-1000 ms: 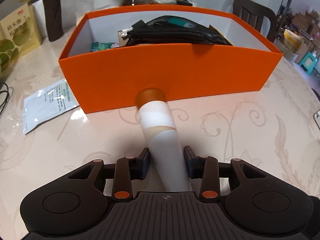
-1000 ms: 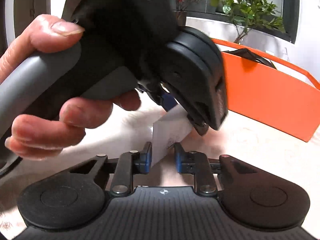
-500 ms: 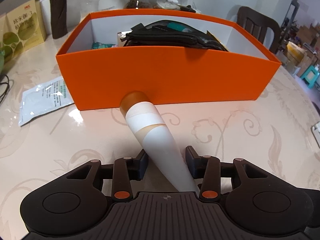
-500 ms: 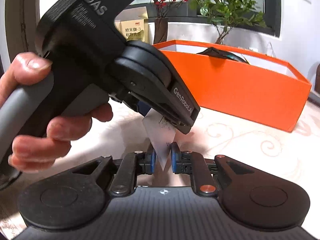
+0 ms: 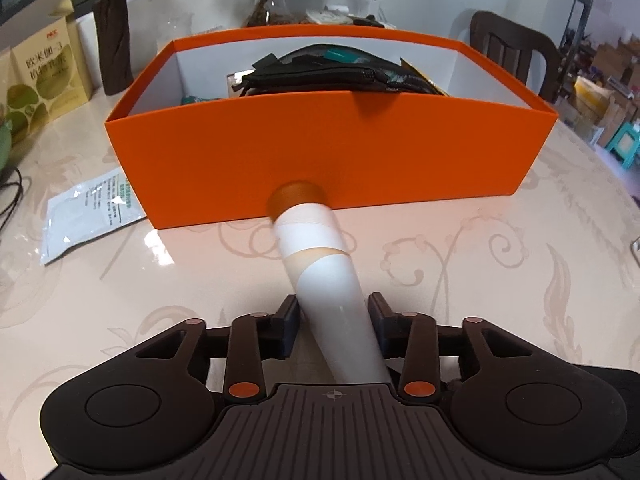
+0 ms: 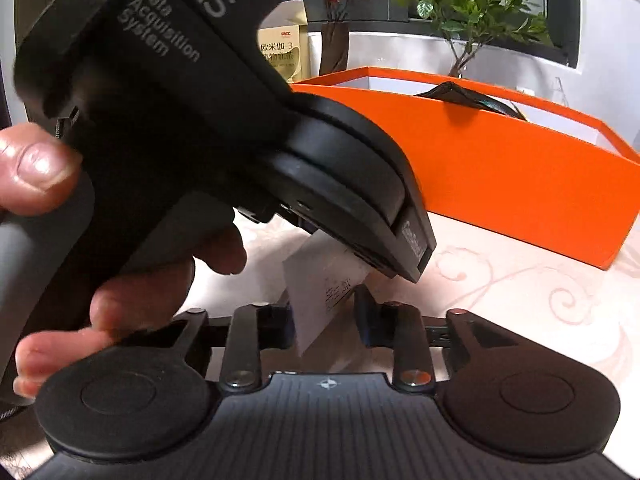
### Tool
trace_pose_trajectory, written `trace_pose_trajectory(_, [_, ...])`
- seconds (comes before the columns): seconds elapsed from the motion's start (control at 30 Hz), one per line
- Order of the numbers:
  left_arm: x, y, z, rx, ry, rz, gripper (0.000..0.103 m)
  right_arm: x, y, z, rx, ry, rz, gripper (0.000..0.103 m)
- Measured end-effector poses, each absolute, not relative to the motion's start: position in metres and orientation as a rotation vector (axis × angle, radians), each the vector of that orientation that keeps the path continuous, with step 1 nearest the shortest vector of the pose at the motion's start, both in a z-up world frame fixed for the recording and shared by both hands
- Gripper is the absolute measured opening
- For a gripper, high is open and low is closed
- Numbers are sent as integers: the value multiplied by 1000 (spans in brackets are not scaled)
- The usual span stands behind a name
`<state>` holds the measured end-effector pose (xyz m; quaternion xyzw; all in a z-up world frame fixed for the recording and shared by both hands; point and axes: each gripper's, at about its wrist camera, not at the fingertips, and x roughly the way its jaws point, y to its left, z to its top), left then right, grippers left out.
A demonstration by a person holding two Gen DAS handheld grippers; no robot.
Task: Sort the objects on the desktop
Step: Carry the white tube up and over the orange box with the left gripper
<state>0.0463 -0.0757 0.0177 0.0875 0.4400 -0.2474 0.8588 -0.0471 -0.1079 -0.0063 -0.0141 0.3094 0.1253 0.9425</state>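
Note:
My left gripper (image 5: 333, 320) is shut on a white tube with an orange cap (image 5: 316, 264), holding it above the table and pointing at the front wall of the orange box (image 5: 332, 160). The box holds a black pouch (image 5: 332, 74) and other items. In the right wrist view, my right gripper (image 6: 325, 312) has opened; its jaws stand apart around the flat tail end of the tube (image 6: 320, 284), touching it on the left side only. The left gripper's body (image 6: 224, 152) and the hand fill the left of that view. The orange box (image 6: 500, 172) is at the right.
A white sachet (image 5: 90, 210) lies flat on the table left of the box. A yellow-green carton (image 5: 40, 80) and a dark vase (image 5: 114, 44) stand at the back left. A chair (image 5: 516, 52) is behind the box at right. A cable lies at the far left edge.
My right gripper's jaws have opened from around the tube's tail end. The left gripper has swung the tube back toward the middle, closer to the box.

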Motion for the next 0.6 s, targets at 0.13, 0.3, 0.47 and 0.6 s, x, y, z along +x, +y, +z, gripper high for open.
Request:
trace_pose_trajectory(0.13, [48, -74, 18, 143, 933, -528, 42, -54, -112, -4, -57, 602, 215, 18])
trace_pose_trajectory(0.3, [40, -76, 21, 147, 917, -521, 43, -58, -115, -4, -69, 588, 217, 18])
trace_pose_trajectory(0.47, [23, -75, 33, 160, 871, -497, 43, -61, -117, 3, -72, 557, 235, 18])
trace_pose_trajectory(0.6, [5, -73, 51, 169, 817, -470, 43, -72, -117, 14, -84, 518, 256, 18])
